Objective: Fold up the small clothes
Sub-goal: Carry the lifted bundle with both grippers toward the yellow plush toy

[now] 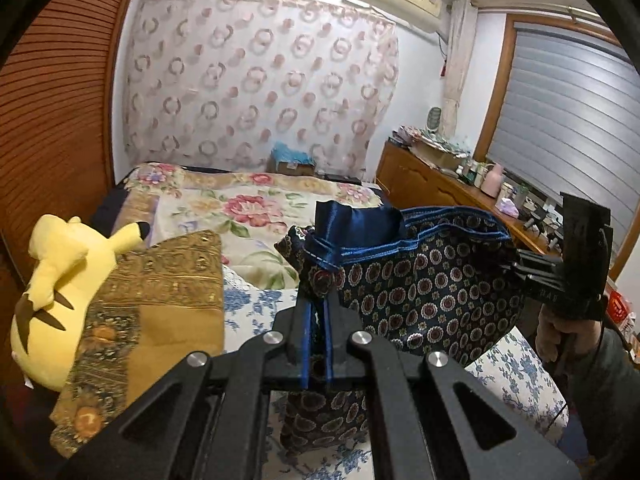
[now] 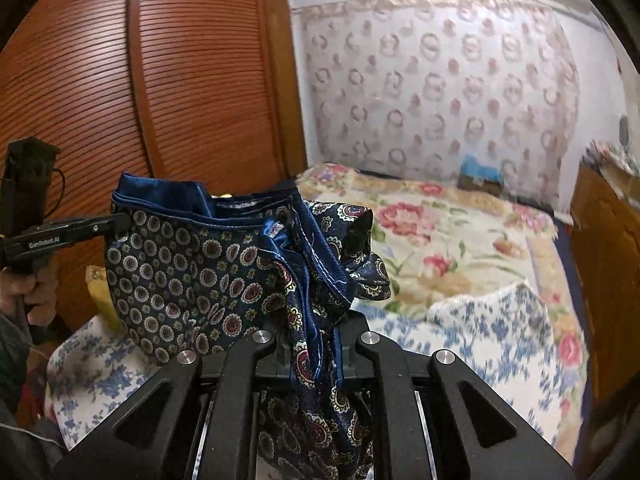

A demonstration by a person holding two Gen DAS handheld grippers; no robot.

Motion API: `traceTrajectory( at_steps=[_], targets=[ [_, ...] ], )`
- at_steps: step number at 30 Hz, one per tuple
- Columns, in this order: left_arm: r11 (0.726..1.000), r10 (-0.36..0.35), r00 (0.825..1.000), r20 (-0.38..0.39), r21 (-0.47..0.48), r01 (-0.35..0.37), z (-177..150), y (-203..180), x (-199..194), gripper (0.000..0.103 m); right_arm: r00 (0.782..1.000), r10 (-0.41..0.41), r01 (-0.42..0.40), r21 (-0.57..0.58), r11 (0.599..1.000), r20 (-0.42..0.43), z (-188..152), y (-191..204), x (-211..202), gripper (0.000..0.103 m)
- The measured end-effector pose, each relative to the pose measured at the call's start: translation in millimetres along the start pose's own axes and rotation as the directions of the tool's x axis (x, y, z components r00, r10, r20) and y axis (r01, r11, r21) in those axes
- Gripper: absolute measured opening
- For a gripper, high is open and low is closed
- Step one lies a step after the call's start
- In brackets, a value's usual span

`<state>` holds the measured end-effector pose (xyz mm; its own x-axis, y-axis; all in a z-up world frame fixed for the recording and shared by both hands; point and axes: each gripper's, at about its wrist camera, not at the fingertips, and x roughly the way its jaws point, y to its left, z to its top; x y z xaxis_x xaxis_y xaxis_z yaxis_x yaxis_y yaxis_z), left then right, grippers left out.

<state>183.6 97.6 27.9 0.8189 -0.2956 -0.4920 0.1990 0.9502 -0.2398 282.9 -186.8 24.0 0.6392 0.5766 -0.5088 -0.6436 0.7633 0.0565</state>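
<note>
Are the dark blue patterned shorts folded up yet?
No. The shorts hang spread between the left gripper and right gripper, above the bed.

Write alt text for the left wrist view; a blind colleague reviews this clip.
The left gripper and right gripper pinch a navy patterned garment, holding it above a floral bed. A yellow plush toy lies at left.
</note>
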Motion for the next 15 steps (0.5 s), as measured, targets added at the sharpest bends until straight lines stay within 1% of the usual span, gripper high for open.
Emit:
traceTrajectory(
  at_steps=[9,15],
  targets=[
    [0.998,0.043,0.997,0.061,-0.041,-0.04,-4.4,24.0,-34.3,0.003,1.0,0.028,-0.027,-0.136,0.99,0.006,39.0,27.2,15.5,0.01],
    [0.992,0.093,0.993,0.077,-0.092,-0.085,-17.0,50.6,-52.0,0.003,0.998,0.067,-0.066,-0.274,0.959,-0.004,81.7,61.8,40.2,0.009]
  ],
)
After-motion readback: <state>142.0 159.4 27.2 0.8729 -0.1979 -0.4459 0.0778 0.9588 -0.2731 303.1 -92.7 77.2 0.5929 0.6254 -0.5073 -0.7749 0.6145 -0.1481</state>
